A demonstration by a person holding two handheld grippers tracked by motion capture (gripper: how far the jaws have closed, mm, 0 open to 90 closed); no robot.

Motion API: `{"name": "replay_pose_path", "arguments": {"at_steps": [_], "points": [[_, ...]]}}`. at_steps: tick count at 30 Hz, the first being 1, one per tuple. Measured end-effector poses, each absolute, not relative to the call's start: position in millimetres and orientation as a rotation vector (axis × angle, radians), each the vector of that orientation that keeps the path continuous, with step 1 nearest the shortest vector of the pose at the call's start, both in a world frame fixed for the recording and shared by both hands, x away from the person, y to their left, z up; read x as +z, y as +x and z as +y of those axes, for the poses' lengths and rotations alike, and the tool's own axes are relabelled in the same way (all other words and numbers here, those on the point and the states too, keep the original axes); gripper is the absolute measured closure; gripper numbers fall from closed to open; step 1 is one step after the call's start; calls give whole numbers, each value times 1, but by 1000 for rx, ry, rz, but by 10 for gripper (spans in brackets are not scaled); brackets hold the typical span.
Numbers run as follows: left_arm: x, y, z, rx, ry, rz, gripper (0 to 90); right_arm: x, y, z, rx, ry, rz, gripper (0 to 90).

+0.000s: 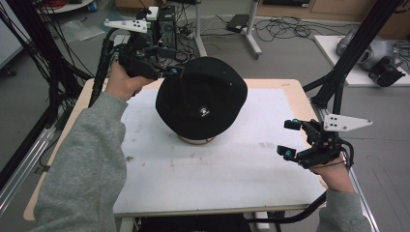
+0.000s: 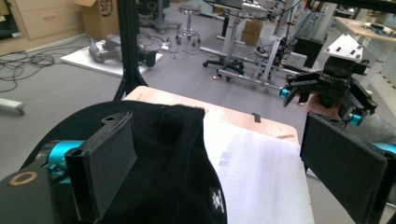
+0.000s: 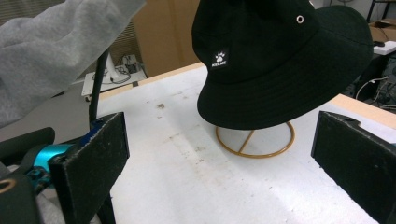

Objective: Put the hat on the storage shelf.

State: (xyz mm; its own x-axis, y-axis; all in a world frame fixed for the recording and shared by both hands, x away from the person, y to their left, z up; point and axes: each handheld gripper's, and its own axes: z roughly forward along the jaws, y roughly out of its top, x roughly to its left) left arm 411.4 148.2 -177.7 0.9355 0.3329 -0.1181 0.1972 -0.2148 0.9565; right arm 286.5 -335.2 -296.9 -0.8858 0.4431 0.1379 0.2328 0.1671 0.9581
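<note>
A black bucket hat (image 1: 203, 96) with a small white logo patch sits on a gold wire stand (image 1: 196, 140) at the back middle of the white mat (image 1: 217, 179). My left gripper (image 1: 170, 67) is up against the hat's far-left crown. In the left gripper view that gripper (image 2: 215, 128) is open wide, with hat fabric (image 2: 173, 163) lying against its left pad (image 2: 109, 158). My right gripper (image 1: 289, 139) hovers open near the table's right edge, apart from the hat. The right gripper view looks between its open jaws (image 3: 222, 128) at the hat (image 3: 275, 60) and the stand's ring (image 3: 254, 142).
The mat covers a wooden table (image 1: 290, 84). Black frame poles (image 1: 353, 48) rise at both back corners, with cable bundles (image 1: 29, 53) at the left. A grey sleeve (image 3: 56, 46) fills the upper left of the right gripper view. Office clutter lies on the floor beyond.
</note>
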Motion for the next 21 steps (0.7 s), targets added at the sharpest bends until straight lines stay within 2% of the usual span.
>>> {"name": "replay_pose_path", "arguments": {"at_steps": [21], "points": [[-227, 344, 202, 226, 1756, 478, 111, -294, 296, -345, 1837, 687, 2198, 33]]}}
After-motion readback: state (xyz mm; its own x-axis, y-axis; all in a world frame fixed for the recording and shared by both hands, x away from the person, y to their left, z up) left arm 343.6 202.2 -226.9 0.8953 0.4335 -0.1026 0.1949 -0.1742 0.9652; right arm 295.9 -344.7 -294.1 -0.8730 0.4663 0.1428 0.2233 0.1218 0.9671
